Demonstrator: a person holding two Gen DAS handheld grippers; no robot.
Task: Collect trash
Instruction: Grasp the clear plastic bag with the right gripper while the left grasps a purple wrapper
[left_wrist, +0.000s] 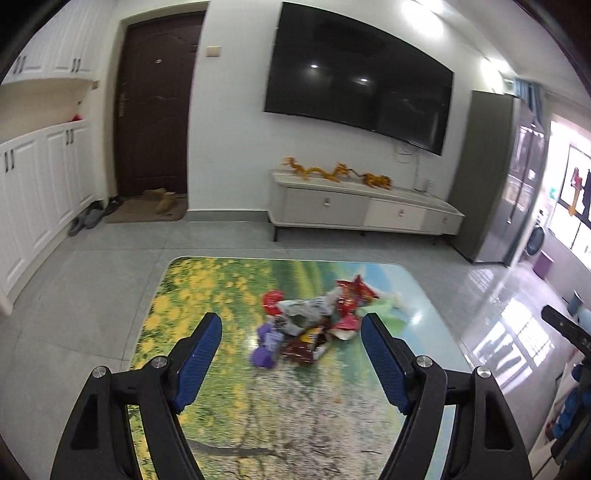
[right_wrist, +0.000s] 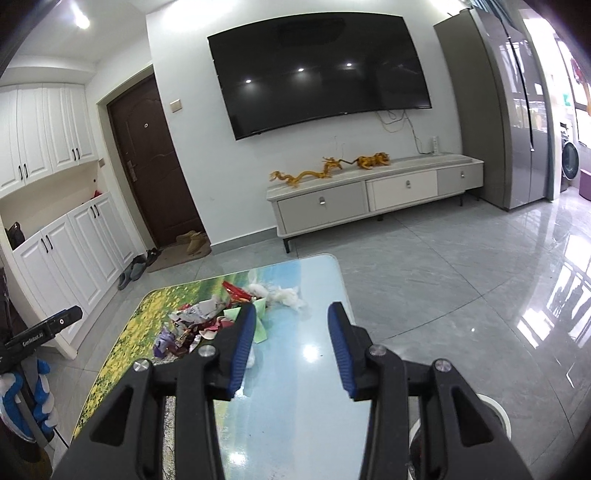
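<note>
A pile of trash (left_wrist: 314, 317) lies on the low table (left_wrist: 221, 369) with a landscape print: red, purple, brown and silver wrappers, green paper and white tissue. My left gripper (left_wrist: 291, 325) is open and empty, raised above the table just short of the pile. In the right wrist view the pile (right_wrist: 214, 317) lies left of centre with white tissue (right_wrist: 284, 295) at its far side. My right gripper (right_wrist: 291, 314) is open and empty above the table's right part, its left finger (right_wrist: 243, 343) in front of the green paper.
A white round bin (right_wrist: 491, 410) shows at the table's near right edge, behind my right gripper. A TV cabinet (right_wrist: 373, 192) with gold dragon figures stands at the far wall under a TV. A fridge (right_wrist: 509, 110) is at the right, white cupboards (right_wrist: 74, 236) at the left.
</note>
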